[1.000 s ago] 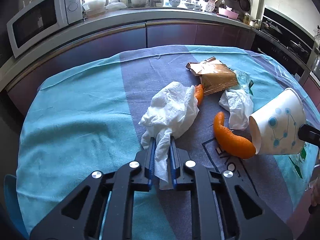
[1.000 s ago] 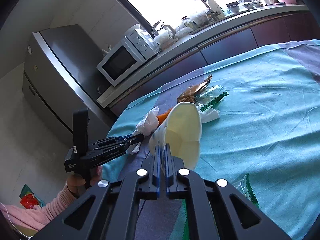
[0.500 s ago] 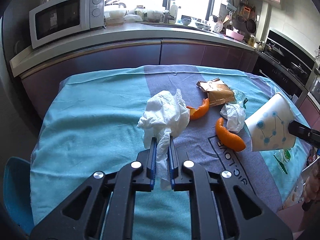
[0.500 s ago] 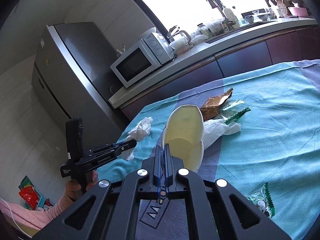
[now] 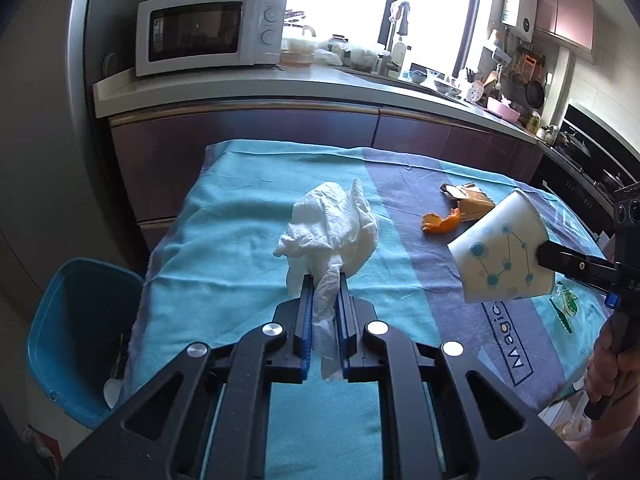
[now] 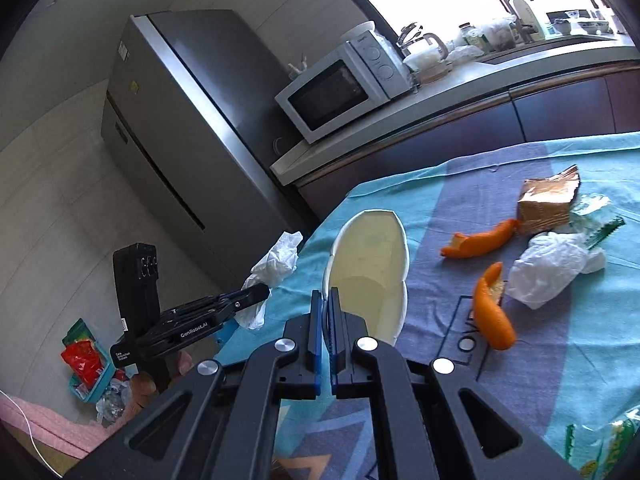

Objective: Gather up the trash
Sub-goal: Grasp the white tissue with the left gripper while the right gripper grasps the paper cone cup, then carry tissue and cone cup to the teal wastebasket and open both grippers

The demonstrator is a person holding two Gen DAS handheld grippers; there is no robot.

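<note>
The left gripper (image 5: 323, 292) is pinching a crumpled tissue (image 5: 330, 228) above the table's (image 5: 224, 264) near left part. The right gripper (image 6: 325, 300) is clamping a paper cup (image 6: 370, 268) by its rim, tilted, near the orange peels (image 6: 494, 312).

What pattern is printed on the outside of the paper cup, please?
The paper cup is white with teal dots joined by thin lines, like constellations; the left wrist view shows it best.

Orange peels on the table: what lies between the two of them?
Nothing: in the right wrist view, only bare purple cloth separates the far peel from the near peel.
</note>
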